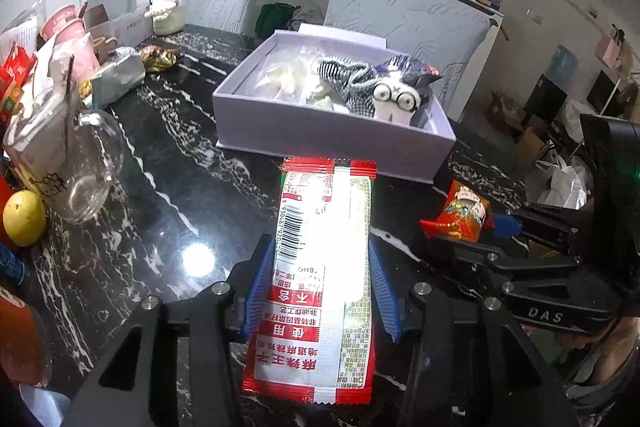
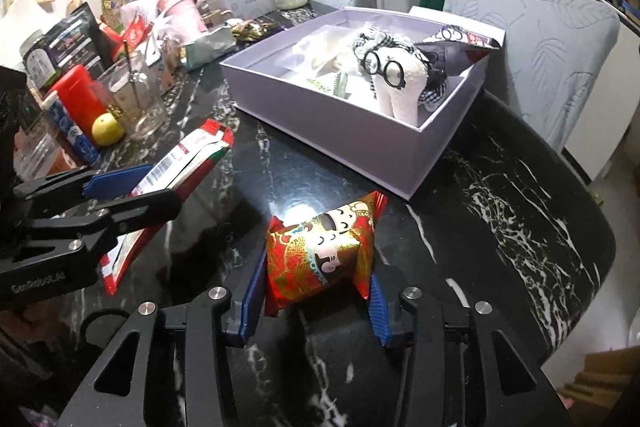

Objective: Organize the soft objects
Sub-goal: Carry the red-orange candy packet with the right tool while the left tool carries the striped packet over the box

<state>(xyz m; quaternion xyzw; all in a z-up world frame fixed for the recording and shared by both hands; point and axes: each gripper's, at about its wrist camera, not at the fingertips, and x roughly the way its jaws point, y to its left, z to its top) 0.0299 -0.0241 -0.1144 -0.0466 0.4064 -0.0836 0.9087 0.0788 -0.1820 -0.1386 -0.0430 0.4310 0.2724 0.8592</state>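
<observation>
While each hand-held gripper pinches a packet, left (image 1: 320, 291) the long sachet (image 1: 320, 267), right (image 2: 316, 291) the red pouch (image 2: 324, 255), either could slip short of the lavender box (image 1: 332, 139).

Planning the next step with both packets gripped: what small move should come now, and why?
Probably carry the long red-and-white packet, pinched in the left gripper, forward over the lavender box. The box sits open straight ahead, already holding the plush toy.

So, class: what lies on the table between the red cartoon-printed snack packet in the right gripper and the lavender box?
Nothing: in the right wrist view, only bare black marble table separates the red snack packet from the lavender box.
</observation>
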